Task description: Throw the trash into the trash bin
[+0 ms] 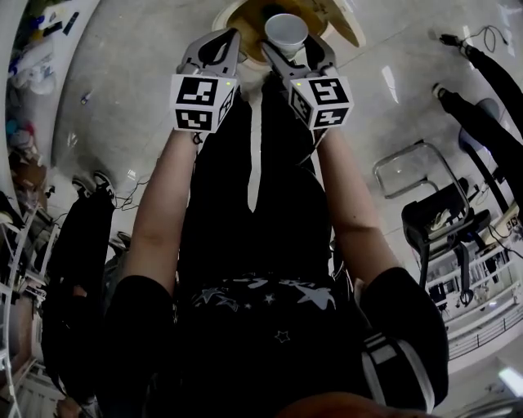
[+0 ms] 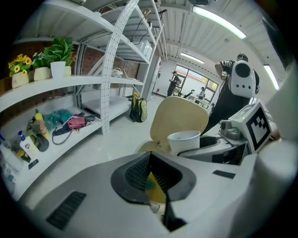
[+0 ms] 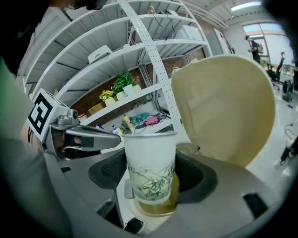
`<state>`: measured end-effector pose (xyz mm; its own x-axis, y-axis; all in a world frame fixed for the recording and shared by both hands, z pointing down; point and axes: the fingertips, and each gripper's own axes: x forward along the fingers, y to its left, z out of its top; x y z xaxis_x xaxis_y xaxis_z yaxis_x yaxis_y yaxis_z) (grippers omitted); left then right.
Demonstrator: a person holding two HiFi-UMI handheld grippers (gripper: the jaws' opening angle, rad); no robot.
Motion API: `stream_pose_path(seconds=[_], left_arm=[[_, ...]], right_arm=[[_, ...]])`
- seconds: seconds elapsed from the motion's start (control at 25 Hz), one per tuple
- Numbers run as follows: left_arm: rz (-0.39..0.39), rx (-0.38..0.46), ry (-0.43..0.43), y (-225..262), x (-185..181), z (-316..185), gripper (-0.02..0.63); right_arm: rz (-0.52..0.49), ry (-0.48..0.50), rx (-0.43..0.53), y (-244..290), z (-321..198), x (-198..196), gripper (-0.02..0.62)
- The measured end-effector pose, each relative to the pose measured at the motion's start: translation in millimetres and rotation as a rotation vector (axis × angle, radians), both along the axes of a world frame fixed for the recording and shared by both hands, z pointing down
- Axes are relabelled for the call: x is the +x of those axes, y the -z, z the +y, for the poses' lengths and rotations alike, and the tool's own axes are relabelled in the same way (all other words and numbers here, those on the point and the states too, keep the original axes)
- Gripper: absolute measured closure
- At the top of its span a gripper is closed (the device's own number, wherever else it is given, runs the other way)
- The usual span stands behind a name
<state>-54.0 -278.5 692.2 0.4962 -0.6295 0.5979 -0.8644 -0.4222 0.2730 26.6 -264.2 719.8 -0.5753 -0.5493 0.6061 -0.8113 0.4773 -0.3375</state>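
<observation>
A white paper cup (image 1: 286,31) with a green bamboo print (image 3: 150,165) stands upright between the jaws of my right gripper (image 3: 151,186), which is shut on its lower part. Directly under it gapes the trash bin's yellow-brown opening (image 3: 156,207), with the beige lid (image 3: 223,107) raised behind it. My left gripper (image 1: 229,39) hangs just left of the cup, also above the bin (image 1: 245,16). Its jaws (image 2: 150,160) meet at the tips. A sliver of yellow and green shows between them, and I cannot tell whether it is a held scrap or the bin below.
White metal shelving (image 2: 111,69) carries potted plants (image 2: 59,53), bottles and bags. A backpack (image 2: 138,108) leans on the floor beside it. A white-headed robot (image 2: 242,79) stands at the right. A chair (image 1: 429,208) and equipment racks sit to my right.
</observation>
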Motion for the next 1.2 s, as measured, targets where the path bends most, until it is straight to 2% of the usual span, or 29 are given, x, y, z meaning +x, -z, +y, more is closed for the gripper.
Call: stream_pose_path(seconds=[0.44, 0.56, 1.2], left_arm=[[-0.021, -0.056, -0.036, -27.9, -9.2, 9.8, 0.597], [-0.023, -0.048, -0.044, -25.3, -7.8, 8.6, 0.597], [0.011, 0.004, -0.076, 9.4, -3.2, -3.1, 0.597]], right_arm=[[0.08, -0.029, -0.019, -29.7, 4.4, -2.2, 0.271], [0.091, -0.053, -0.014, -32.0, 3.9, 2.9, 0.219], [0.079, -0.048, -0.009, -2.7, 3.9, -0.4, 0.219]])
